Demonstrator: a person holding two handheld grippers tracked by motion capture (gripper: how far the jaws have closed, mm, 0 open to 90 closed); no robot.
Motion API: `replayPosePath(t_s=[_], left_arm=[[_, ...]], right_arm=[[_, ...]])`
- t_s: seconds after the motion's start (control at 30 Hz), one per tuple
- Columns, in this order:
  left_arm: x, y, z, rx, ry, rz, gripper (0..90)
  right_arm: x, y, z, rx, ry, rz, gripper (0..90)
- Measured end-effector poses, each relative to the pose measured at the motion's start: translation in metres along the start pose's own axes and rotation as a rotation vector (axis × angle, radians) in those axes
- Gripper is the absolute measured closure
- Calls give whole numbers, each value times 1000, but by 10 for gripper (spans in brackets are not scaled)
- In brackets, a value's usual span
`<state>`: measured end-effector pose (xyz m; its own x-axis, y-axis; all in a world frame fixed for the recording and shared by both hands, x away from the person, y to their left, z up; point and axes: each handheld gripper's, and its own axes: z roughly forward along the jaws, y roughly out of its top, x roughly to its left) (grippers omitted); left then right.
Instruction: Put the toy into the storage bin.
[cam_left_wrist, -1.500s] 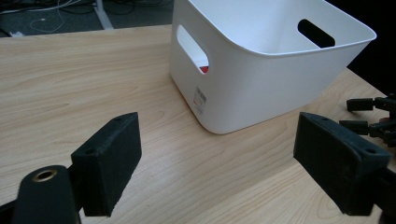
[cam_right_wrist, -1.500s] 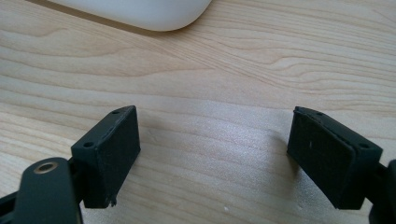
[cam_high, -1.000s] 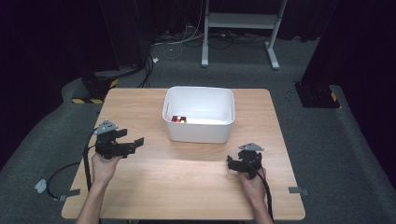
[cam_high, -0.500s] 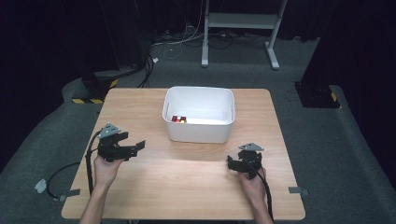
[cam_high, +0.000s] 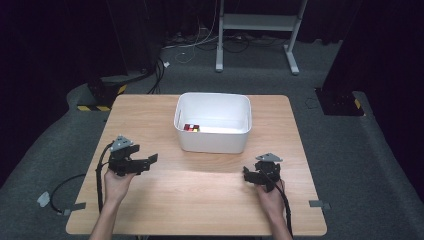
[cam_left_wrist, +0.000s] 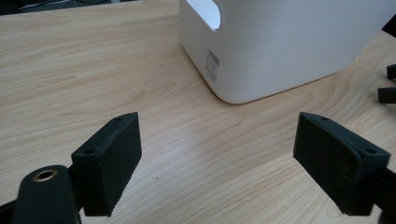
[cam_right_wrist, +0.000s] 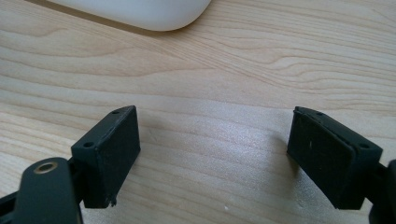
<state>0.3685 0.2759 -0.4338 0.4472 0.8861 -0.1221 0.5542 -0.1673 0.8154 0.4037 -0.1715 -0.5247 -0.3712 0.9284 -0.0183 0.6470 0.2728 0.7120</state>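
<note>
A white plastic bin (cam_high: 212, 122) stands at the middle back of the wooden table (cam_high: 195, 185). Inside it, at the front left, lies a colourful cube (cam_high: 191, 128) with red, white and yellow squares. My left gripper (cam_high: 149, 161) rests in a hand at the table's left, open and empty, its jaws pointing right toward the bin (cam_left_wrist: 280, 46). My right gripper (cam_high: 247, 174) sits low at the right front, open and empty, just over the bare wood. The bin's rounded corner (cam_right_wrist: 140, 14) shows at the top of the right gripper view. The right gripper's jaw tips (cam_left_wrist: 387, 86) appear far right in the left gripper view.
Black cables trail from both grippers off the table's front edge. Beyond the table are grey carpet, a metal stand (cam_high: 255, 30), floor cables (cam_high: 200, 47) and a dark base (cam_high: 340, 102) at the right.
The left gripper has drifted slightly toward the person and down. The right gripper has barely moved.
</note>
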Motion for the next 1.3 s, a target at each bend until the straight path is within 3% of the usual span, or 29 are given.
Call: replayPosePath(t_s=[0.57, 1.3], left_arm=[[-4, -11, 11, 33, 25, 14, 155], [-3, -24, 24, 51, 39, -6, 154]], right_arm=[[0, 0, 0, 0, 0, 0, 166], [0, 0, 0, 1, -2, 0, 166]])
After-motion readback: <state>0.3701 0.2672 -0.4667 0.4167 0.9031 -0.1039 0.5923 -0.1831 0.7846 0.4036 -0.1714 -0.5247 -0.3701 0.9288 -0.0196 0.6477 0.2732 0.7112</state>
